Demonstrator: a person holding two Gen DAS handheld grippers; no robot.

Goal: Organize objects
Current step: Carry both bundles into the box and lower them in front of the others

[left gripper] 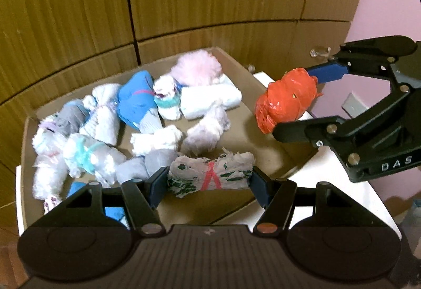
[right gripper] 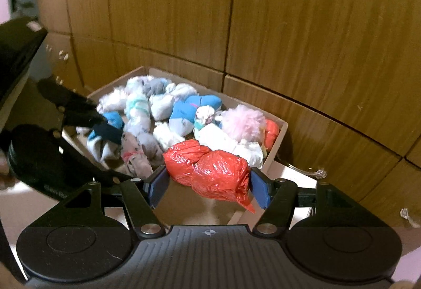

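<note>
A white bundle with green print and a red band (left gripper: 210, 176) is clamped between the pads of the left gripper (left gripper: 209, 183) above the near edge of the cardboard box (left gripper: 263, 70), while a red plastic-wrapped bundle (right gripper: 210, 170) is gripped by the right gripper (right gripper: 209, 183) over the box's near right corner, with rolled socks (left gripper: 136, 102) lying inside the box.
</note>
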